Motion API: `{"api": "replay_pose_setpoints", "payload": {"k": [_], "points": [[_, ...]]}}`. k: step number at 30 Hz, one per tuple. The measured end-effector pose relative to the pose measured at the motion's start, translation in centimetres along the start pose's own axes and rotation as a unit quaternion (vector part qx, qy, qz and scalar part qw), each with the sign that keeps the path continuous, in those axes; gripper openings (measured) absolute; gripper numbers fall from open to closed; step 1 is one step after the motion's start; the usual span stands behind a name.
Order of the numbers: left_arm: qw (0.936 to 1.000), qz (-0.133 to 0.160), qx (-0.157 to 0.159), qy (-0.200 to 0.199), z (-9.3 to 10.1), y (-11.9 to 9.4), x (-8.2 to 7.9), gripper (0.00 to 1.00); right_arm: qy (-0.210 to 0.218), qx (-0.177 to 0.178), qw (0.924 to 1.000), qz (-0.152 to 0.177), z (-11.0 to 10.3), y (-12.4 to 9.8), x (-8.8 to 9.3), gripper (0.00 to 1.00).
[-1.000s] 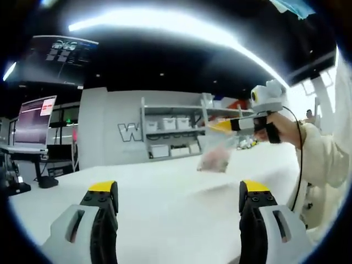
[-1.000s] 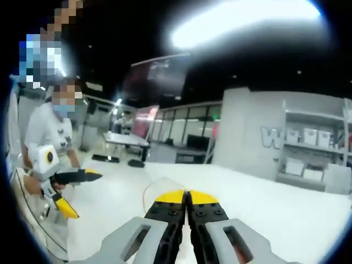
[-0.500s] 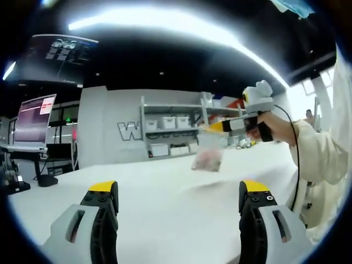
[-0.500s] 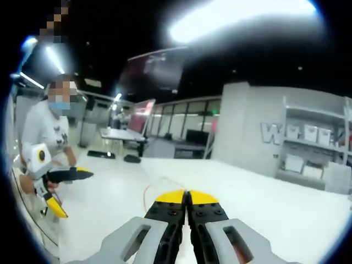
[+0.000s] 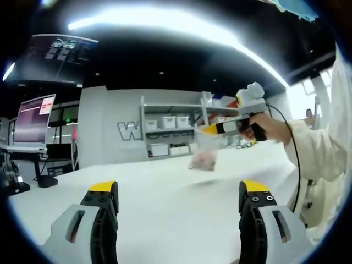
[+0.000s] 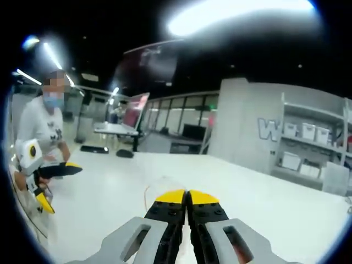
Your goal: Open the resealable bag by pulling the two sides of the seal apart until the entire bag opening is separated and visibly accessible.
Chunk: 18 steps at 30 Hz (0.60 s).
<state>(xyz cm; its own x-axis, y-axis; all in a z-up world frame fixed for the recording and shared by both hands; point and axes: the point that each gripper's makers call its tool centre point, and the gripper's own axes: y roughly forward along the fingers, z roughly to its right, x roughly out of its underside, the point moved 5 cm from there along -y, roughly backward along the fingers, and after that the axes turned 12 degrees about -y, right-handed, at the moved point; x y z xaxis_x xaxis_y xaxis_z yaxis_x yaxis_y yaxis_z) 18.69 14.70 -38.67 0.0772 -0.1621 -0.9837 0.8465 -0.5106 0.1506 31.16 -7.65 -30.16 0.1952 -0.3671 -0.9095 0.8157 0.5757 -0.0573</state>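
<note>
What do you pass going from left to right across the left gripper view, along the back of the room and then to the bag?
Monitor → big letter W on the grey wall → shelf with white bins → resealable bag hanging from the right gripper → the person's hand → cream sleeve.

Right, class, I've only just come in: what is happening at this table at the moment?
A person is working with a claw in each hand over a white table. The right claw, seen in the left gripper view, is shut on the top edge of a clear bag, which hangs in the air above the table. The left claw is wide open with nothing in it. The bag's seal is not yet being pulled apart.
</note>
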Motion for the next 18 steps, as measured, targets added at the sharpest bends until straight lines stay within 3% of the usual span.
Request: {"api": "replay_pose_setpoints", "payload": {"k": [18], "points": [[0.9999, -0.010, 0.009, 0.008, 0.7, 0.5, 0.2, 0.89, -0.008, 0.013, 0.9997, -0.021, 2.9, 1.5, 1.0, 0.00]]}}
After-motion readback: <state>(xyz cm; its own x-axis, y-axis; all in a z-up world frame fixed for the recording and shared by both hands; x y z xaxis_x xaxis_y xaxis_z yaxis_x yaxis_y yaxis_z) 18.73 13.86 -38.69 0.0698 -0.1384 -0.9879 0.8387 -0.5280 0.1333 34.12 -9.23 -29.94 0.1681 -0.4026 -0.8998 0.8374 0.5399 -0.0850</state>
